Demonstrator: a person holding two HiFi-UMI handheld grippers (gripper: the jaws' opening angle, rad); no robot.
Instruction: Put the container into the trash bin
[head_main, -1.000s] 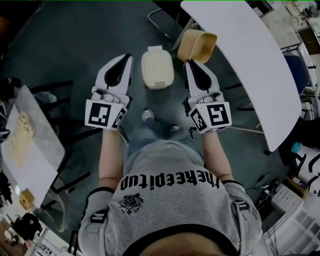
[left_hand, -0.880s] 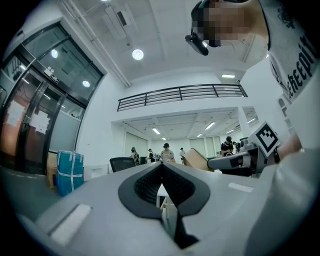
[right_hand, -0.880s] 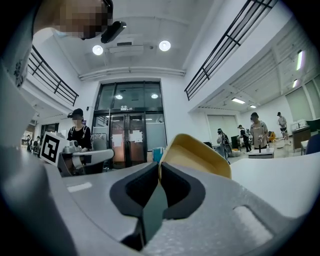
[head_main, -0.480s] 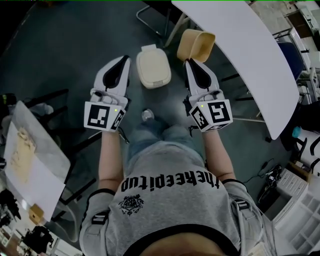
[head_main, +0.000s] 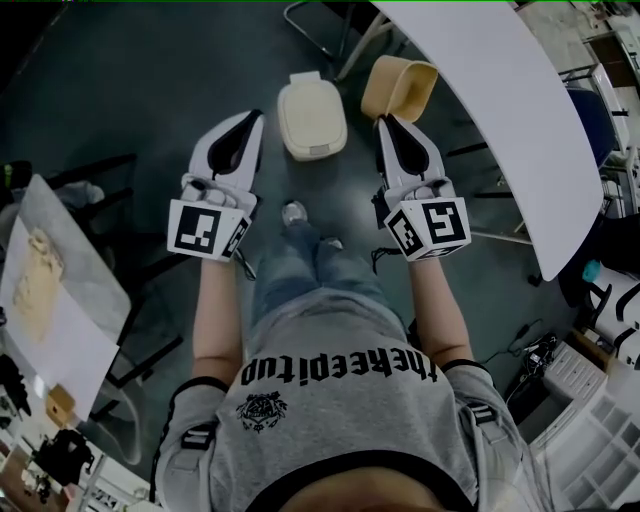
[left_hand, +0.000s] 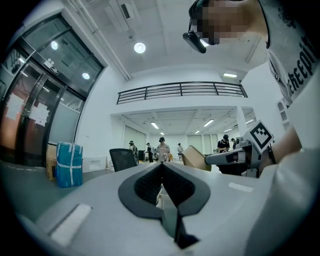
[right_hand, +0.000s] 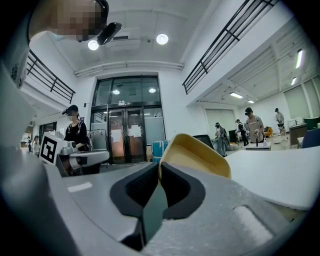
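Note:
In the head view a tan open container (head_main: 400, 88) hangs above the dark floor, and my right gripper (head_main: 388, 120) is shut on its near rim. The right gripper view shows that rim pinched between the jaws, with the container (right_hand: 197, 155) rising just beyond my right gripper (right_hand: 159, 167). A cream trash bin (head_main: 312, 118) with its lid down stands on the floor between the two grippers, left of the container. My left gripper (head_main: 253, 117) is shut and holds nothing, left of the bin. The left gripper view shows the jaws of my left gripper (left_hand: 161, 167) together, with the container (left_hand: 192, 157) off to the right.
A long white curved table (head_main: 500, 120) runs along the right, its edge close to the container. Metal chair legs (head_main: 320, 20) stand behind the bin. A pale table (head_main: 50, 310) and dark chair frames sit at the left. The person's shoe (head_main: 295, 213) is below the bin.
The grippers have barely moved and the right one still holds the container. The person's feet have shifted, and the bin now sits a little higher in the head view.

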